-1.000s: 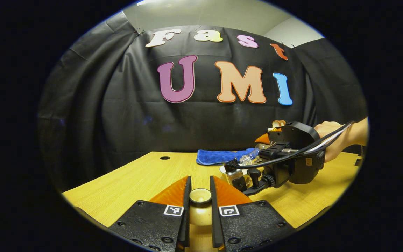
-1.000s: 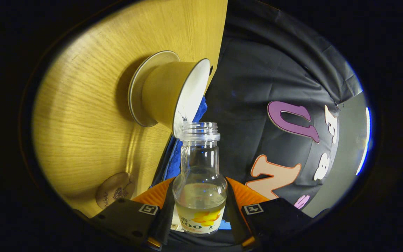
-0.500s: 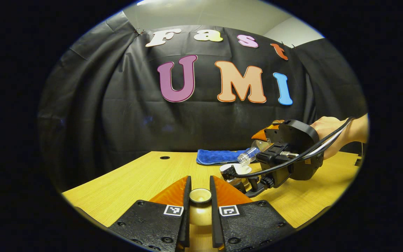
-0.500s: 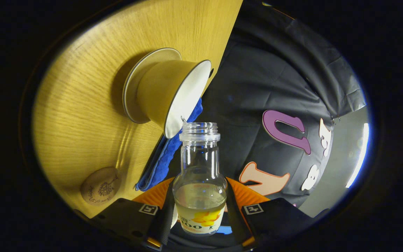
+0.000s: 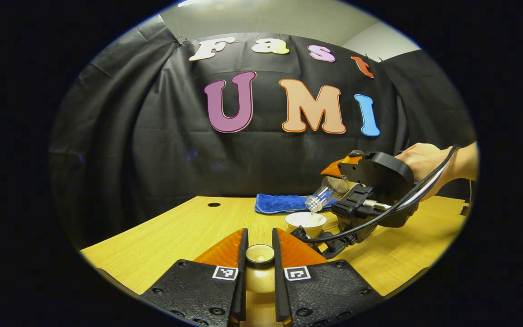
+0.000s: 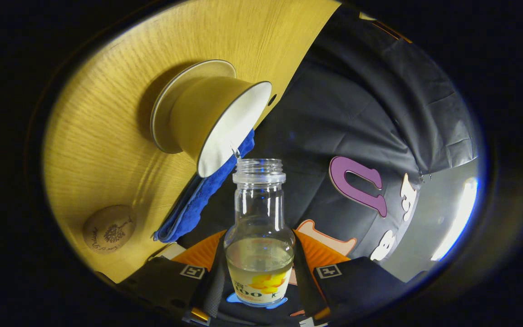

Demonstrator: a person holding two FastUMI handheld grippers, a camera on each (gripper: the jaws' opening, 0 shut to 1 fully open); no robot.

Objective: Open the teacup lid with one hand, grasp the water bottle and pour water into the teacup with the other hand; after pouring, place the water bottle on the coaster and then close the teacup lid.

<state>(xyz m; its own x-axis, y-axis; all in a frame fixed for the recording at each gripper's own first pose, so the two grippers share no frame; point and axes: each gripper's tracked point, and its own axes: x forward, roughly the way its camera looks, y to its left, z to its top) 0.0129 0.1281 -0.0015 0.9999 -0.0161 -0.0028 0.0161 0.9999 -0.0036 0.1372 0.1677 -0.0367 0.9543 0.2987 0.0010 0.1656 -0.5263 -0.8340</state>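
On the wooden table (image 5: 175, 231) the pour looks nearly finished: the right gripper (image 6: 258, 265), clamped on the water bottle (image 6: 259, 240), tips its mouth above the open teacup (image 5: 306, 222). The left gripper (image 5: 259, 254) pinches the teacup lid (image 5: 259, 253) by its knob, low and nearer. Next, I judge, the bottle must be righted and carried to the round coaster (image 6: 109, 228) beside the blue cloth (image 6: 202, 200)

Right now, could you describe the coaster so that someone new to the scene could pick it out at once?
Start from the wooden table in the right gripper view, then find the teacup on its saucer and the blue cloth beside it. The coaster is the small flat wooden disc lying bare beyond them, marked with a tree-like drawing.
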